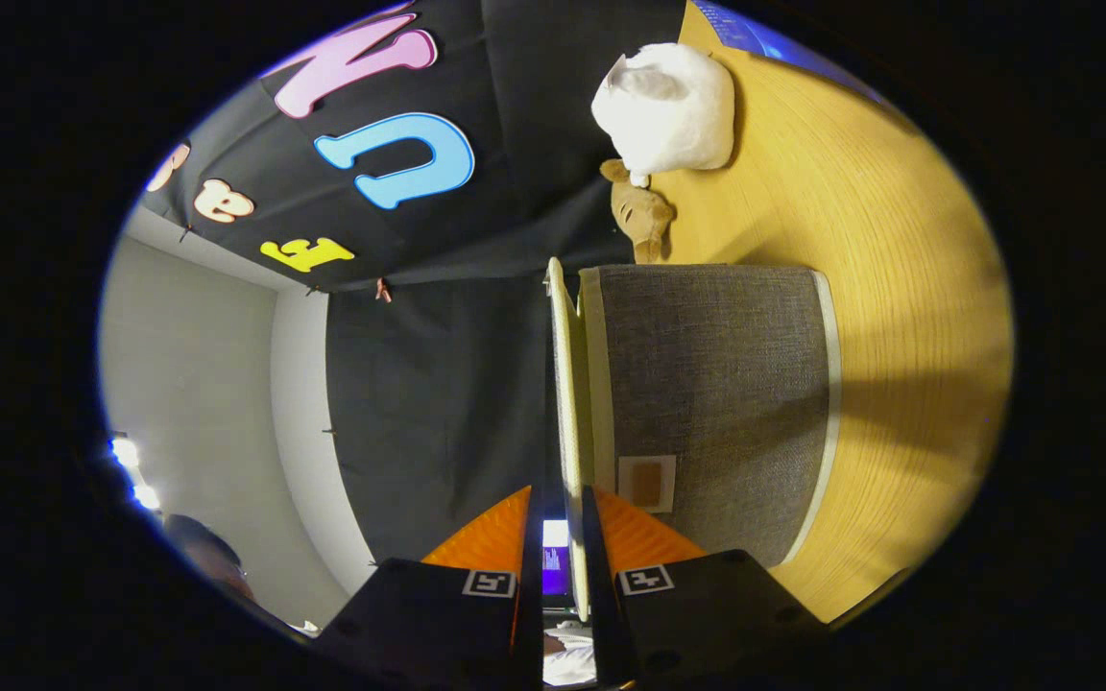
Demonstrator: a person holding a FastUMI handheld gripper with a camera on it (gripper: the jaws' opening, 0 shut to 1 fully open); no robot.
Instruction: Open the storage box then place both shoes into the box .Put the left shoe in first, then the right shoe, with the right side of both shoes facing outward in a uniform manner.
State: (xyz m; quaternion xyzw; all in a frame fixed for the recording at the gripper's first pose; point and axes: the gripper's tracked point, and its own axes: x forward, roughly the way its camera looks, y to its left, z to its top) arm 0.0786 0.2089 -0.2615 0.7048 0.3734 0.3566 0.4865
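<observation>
Pinching the thin pale lid point(567, 384) of the storage box point(716, 403) by its near edge, the gripper point(558, 523) had its two fingers drawn almost together, one on each face of the panel, with only the lid's thickness between them. Both fingers looked to be pressing on it, which suited the job: a flat lid offers no handle, so the edge was the only thing to hold.

The whole scene was turned on its side from where the gripper looked, which suggested the tool had been rolled over so that its fingers lined up with the lid's edge. Just past the fingers, the lid stood slightly apart from the box's pale rim, so I judged the opening step to be under way rather than finished. A small tan label point(647, 483) sat on the grey fabric wall of the box, close to the fingertips.

Beyond the box, on the wooden table point(899, 288), a brown plush toy point(642, 213) lay near the box's far end, and a white fluffy toy point(668, 106) rested just beyond it, touching or nearly so. Neither seemed in the way of the lid's swing. I could not make out any shoes from there.
</observation>
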